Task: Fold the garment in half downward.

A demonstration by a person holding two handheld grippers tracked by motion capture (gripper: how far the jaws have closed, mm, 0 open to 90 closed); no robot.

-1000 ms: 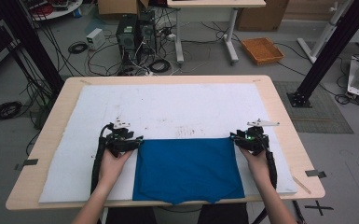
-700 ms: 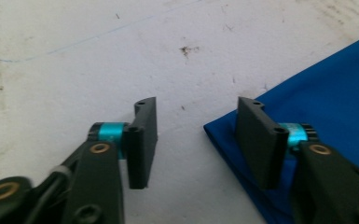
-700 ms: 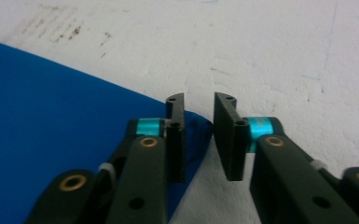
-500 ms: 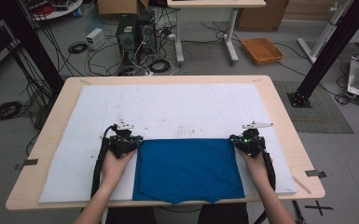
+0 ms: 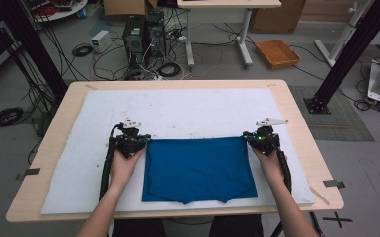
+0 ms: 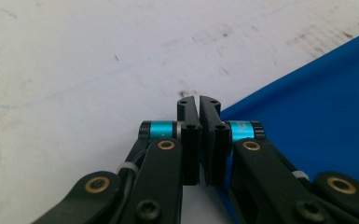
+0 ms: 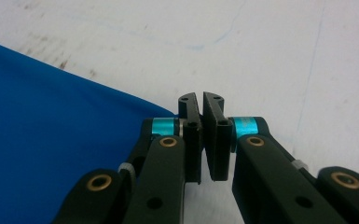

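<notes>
Left gripper (image 5: 139, 141) jaws just closed at blue cloth (image 5: 197, 168) corner | right gripper (image 5: 256, 139) likewise

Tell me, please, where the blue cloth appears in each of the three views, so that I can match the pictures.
High view: the blue cloth lies flat at the near middle of the table, between both grippers.
Left gripper view: it covers the right side, corner at the jaws.
Right gripper view: it covers the left side, corner at the jaws.
Shared landmark: the white mat under the cloth.

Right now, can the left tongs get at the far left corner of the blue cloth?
Probably yes: the left tongs sit right at that corner of the blue cloth, jaws shut, nothing between. Whether they pinch the fabric I cannot tell.
</notes>
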